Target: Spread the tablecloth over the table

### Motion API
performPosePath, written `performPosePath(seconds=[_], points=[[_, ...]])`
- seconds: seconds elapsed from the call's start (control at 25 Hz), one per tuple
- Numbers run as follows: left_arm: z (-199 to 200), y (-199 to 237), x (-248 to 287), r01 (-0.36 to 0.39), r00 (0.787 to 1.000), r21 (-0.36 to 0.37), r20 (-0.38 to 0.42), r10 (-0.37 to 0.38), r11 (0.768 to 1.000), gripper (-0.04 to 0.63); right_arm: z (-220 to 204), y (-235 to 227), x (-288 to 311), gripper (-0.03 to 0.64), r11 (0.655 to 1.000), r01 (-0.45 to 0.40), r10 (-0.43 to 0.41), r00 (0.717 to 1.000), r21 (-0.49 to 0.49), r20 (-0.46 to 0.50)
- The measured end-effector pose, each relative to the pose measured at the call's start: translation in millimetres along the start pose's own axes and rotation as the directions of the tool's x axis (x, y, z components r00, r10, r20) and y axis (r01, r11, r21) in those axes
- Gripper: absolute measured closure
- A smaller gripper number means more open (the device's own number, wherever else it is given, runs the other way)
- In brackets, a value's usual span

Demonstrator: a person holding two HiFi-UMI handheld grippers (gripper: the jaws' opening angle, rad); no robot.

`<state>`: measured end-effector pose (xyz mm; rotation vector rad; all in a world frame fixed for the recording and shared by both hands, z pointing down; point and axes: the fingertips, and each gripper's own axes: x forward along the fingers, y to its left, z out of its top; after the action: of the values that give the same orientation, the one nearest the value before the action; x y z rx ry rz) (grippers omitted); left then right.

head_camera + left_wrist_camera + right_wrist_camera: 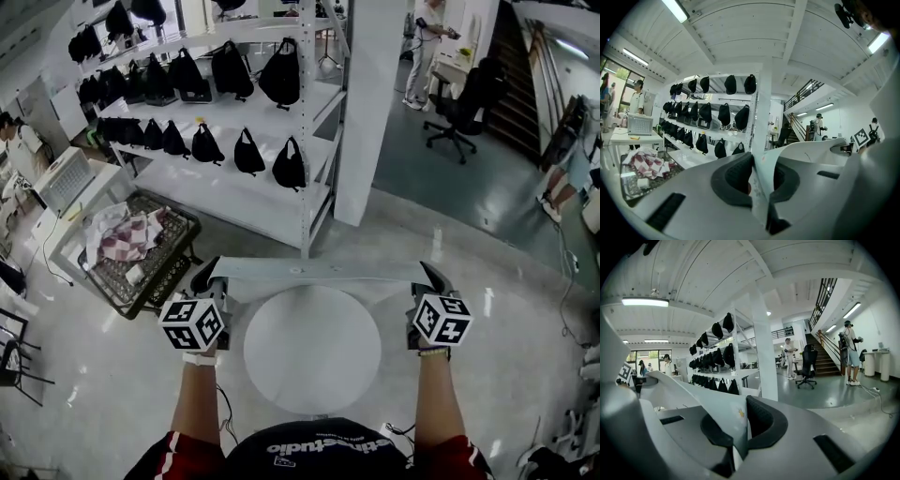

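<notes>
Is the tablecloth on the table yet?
Not yet. Done: the left gripper and right gripper each pinch the tablecloth. In hand: it's stretched between them at the far side of the round table. Left: laying it down; the top is bare.

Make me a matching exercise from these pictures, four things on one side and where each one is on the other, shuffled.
1. tablecloth
2. round table
3. checked cloth
4. black bags

A. in the wire basket
B. on the white shelves
C. stretched between the left gripper and right gripper
D. below the person's arms

Pairs: 1-C, 2-D, 3-A, 4-B
</notes>
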<state>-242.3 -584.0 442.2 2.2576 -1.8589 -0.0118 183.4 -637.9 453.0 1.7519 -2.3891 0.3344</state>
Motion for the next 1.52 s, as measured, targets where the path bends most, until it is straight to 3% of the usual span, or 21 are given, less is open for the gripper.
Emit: performPosePath(seconds=[0.24,0.56,1.2,1.52], points=[[-19.9,-2.5,-26.2,0.021,1.000,-0.047,-0.022,-0.022,0.999,0.560,-23.2,7.9,-26.8,0.588,0.999,0.017,-0.017,1.000,0.038,-0.005],[-40.9,-11.7,-55.7,0.050,0.997,-0.004,-0.065,-0.050,0.999,0.560,-54.9,12.1,-64.2,0.588,0.994,0.059,-0.056,0.998,0.091,-0.028],[-108.5,-1.5,-132.3,0.123,0.983,-0.031,-0.136,-0.126,0.992,0.558,-127.7,53.5,-149.5,0.588,0.986,0.106,-0.093,0.990,0.131,-0.107],[-137.6,-3.4,-156.9,0.124,0.973,-0.048,-0.188,-0.131,0.991,0.558,-157.0,62.3,-180.3,0.588,0.983,0.128,-0.110,0.984,0.134,-0.137]])
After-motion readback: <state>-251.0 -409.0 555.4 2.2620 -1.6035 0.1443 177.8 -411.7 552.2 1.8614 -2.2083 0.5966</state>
